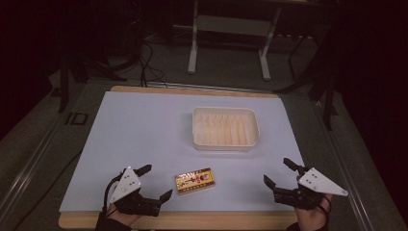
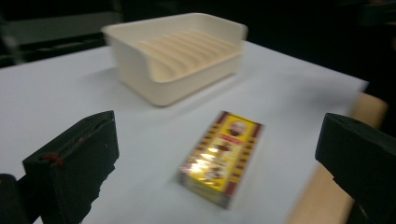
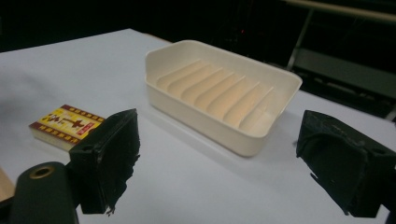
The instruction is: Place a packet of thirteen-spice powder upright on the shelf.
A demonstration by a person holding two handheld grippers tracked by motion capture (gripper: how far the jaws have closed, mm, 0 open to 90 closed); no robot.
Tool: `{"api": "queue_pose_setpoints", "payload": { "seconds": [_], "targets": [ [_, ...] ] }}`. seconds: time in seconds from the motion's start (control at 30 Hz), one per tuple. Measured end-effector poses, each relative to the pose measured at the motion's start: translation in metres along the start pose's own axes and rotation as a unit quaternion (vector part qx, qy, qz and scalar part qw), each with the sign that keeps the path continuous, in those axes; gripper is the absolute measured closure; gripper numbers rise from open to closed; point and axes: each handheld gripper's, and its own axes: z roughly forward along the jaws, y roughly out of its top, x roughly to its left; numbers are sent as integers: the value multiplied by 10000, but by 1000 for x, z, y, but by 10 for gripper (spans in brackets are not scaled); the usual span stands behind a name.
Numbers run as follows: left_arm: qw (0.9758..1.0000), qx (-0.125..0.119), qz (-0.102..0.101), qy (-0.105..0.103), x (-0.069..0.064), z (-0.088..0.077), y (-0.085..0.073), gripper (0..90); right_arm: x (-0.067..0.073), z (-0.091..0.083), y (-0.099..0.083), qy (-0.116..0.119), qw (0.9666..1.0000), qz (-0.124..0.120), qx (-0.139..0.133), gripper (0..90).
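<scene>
A small yellow and dark red printed box (image 1: 195,180) lies flat near the table's front edge, between the two grippers. Behind it stands an empty cream plastic tray with a ribbed floor (image 1: 225,127). My left gripper (image 1: 155,183) is open at the front left, its jaws wide apart, with the box (image 2: 223,156) lying ahead between them and the tray (image 2: 175,51) farther off. My right gripper (image 1: 283,172) is open at the front right, holding nothing. It faces the tray (image 3: 224,93), and the box (image 3: 63,125) sits off to its left.
A white sheet (image 1: 144,130) covers the wooden table (image 1: 192,220), whose bare edge runs along the front. Beyond the table are a dark floor, cables and a metal stand's legs (image 1: 228,43).
</scene>
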Motion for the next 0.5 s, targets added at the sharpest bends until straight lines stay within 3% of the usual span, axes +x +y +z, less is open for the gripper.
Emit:
{"api": "queue_pose_setpoints", "payload": {
  "seconds": [0.13,0.5],
  "targets": [
    [9997,69,5,-254,2,1,9,1,1,0,1,87,9998,157,119,133],
    [9983,284,247,-434,2,13,27,2,1,1,1,126,9995,243,157,131]
  ]
}}
